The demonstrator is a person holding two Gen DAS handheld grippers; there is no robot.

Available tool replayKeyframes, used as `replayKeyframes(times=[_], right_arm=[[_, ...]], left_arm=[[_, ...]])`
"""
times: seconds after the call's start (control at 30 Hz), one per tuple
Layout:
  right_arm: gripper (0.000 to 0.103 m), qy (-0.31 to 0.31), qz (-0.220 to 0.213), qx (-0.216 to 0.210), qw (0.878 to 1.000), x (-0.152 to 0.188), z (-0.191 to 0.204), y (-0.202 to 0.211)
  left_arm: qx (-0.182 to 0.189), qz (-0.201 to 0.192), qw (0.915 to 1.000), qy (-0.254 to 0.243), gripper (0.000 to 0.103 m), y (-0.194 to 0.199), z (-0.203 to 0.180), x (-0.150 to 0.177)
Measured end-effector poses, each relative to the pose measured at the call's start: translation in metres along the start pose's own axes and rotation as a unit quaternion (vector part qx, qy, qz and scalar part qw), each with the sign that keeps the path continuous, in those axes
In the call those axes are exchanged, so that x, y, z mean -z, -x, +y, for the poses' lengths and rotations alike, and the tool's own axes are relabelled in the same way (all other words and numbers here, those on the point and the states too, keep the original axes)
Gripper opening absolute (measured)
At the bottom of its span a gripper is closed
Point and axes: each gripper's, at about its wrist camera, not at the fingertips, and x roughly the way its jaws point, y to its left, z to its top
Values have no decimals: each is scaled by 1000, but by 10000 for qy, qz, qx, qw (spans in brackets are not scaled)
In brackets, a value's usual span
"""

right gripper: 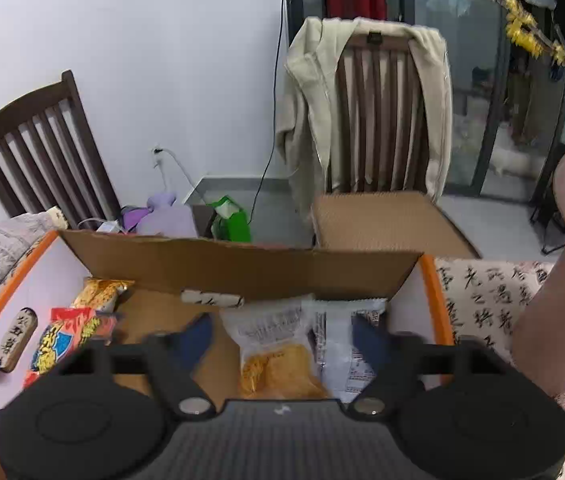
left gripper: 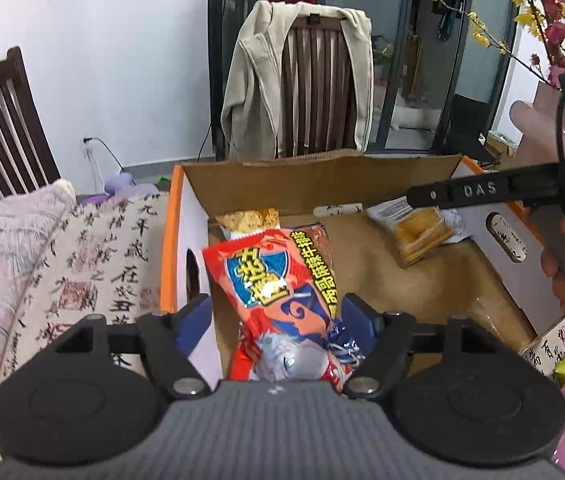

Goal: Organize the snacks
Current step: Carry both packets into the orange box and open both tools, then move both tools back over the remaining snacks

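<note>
Looking down your left wrist view, the left gripper (left gripper: pixel 278 316) has its blue fingers (left gripper: pixel 196 316) spread wide on either side of the red chip bag (left gripper: pixel 270 276), not pressing it. That glossy, crinkly foil bag lies in the cardboard box (left gripper: pixel 322 176) along the left wall, its long axis running straight away from you. A yellow-printed packet (left gripper: pixel 250 218) sits past it in the far left corner.

In your right wrist view, the right gripper (right gripper: pixel 282 340) is also wide apart, nothing pinched, over the clear pastry pack (right gripper: pixel 274 344) and a white wrapper (right gripper: pixel 342 340) touching it. Both are soft, flat film pouches near the far right corner, lengthwise between the fingers. Each hand is nearest its own bag.
</note>
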Motion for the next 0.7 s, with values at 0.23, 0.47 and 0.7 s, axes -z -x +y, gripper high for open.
replayKeyframes(times=[0.23,0.47,0.7], right_arm=[[81,-42,-87,-97,9999,3,-5,20],[85,9,-228,-147,9996,21,-11,79],[90,116,-527,-367,9979,56,-14,162]], left_arm=[[-96,-16,9997,208,75,16,4,-6],[-95,-302,9992,240,84,71,5,8],[-137,-943,9950,294,98,155,-4,45]])
